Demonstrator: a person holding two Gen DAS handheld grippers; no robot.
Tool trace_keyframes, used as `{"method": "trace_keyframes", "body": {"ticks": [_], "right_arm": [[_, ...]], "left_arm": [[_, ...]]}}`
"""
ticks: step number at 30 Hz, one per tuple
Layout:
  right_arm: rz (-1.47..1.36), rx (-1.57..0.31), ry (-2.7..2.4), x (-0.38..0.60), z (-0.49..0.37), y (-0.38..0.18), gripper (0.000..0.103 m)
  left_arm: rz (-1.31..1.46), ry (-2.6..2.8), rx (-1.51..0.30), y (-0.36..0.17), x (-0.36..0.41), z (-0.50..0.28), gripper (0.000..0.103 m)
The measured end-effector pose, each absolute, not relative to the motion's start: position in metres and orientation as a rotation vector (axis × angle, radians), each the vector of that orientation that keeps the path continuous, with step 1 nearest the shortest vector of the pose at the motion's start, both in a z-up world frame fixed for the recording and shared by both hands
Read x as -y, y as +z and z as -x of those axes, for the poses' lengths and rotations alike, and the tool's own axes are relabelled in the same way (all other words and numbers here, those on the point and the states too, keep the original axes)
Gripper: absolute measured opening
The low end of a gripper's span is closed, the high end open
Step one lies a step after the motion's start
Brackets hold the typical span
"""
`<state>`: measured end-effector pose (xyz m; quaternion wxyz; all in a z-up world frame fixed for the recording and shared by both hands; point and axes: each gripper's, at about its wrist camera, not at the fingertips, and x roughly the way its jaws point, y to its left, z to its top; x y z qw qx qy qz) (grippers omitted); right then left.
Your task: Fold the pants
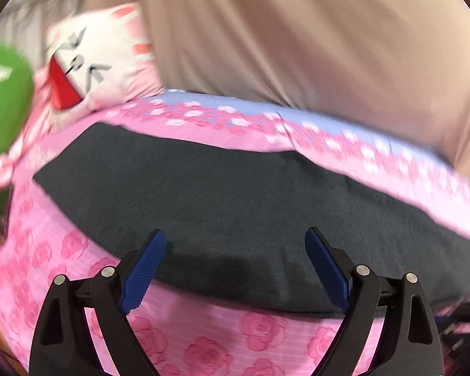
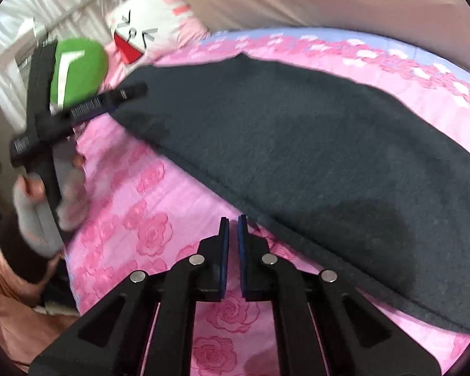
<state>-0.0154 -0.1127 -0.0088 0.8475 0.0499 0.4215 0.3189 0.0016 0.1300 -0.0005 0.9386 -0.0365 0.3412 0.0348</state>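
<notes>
Pants [image 1: 235, 194] lie flat, folded into long dark strip across pink floral bedspread [image 1: 210, 344]. Left gripper [image 1: 235, 247] spread wide, empty, over near edge, likely lining up a grab. Right gripper [image 2: 233, 228] nearly closed, holding nothing, beside hem.

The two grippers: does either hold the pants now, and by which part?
Nothing is held. The left gripper is open above the pants. The right gripper is shut beside their edge, with no cloth between its pads.

Matt dark cloth pants [image 1: 235, 194], glossy pink bedspread [image 1: 203, 338]
</notes>
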Motion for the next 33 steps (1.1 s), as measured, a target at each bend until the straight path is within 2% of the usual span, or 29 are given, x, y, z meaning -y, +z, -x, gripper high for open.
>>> {"method": "trace_keyframes", "body": {"ticks": [4,7,9,10,13,17,18,19,21,23,25,26,27,29,31,33], "right_arm": [[-0.253,-0.758,0.499,0.172,0.004,0.023,0.008],[-0.259,-0.771,0.316,0.207,-0.030,0.018,0.008],[-0.141,-0.850,0.176,0.214,-0.058,-0.005,0.008],[-0.087,-0.887,0.092,0.218,-0.069,-0.018,0.004],[-0.236,-0.829,0.139,0.237,-0.061,-0.010,0.007],[-0.180,-0.856,0.136,0.241,-0.059,-0.023,0.003],[-0.215,-0.850,0.150,0.247,-0.058,-0.022,0.004],[-0.238,-0.844,0.143,0.253,-0.056,-0.017,0.010],[-0.229,-0.837,0.149,0.254,-0.061,-0.016,0.010],[-0.197,-0.865,0.139,0.254,-0.078,-0.027,0.003],[-0.238,-0.851,0.108,0.265,-0.084,-0.021,0.001],[-0.241,-0.836,0.083,0.269,-0.082,-0.016,0.002],[-0.250,-0.804,0.050,0.276,-0.074,-0.009,0.008],[-0.301,-0.730,0.009,0.301,-0.045,0.004,0.009],[-0.351,-0.683,-0.071,0.333,-0.014,0.009,0.016],[-0.415,-0.650,-0.203,0.381,0.031,0.006,0.033]], "left_arm": [[-0.035,0.090,-0.794,-0.013,-0.110,-0.016,0.088],[0.036,0.074,-0.857,-0.021,-0.123,-0.025,0.088],[0.088,0.072,-0.869,-0.023,-0.132,-0.027,0.089],[0.099,0.068,-0.865,-0.023,-0.133,-0.026,0.089],[0.089,0.072,-0.858,-0.024,-0.132,-0.023,0.090],[0.075,0.079,-0.862,-0.025,-0.130,-0.024,0.091],[0.068,0.083,-0.865,-0.025,-0.129,-0.025,0.091],[0.064,0.085,-0.866,-0.025,-0.129,-0.025,0.091],[0.059,0.087,-0.865,-0.025,-0.128,-0.025,0.091],[0.058,0.089,-0.869,-0.025,-0.128,-0.026,0.091],[0.053,0.092,-0.869,-0.025,-0.128,-0.026,0.092],[0.054,0.092,-0.867,-0.025,-0.128,-0.026,0.092],[0.059,0.095,-0.864,-0.024,-0.129,-0.025,0.092],[0.078,0.092,-0.854,-0.023,-0.132,-0.023,0.092],[0.099,0.087,-0.838,-0.022,-0.136,-0.021,0.092],[0.117,0.085,-0.824,-0.020,-0.139,-0.019,0.092]]}}
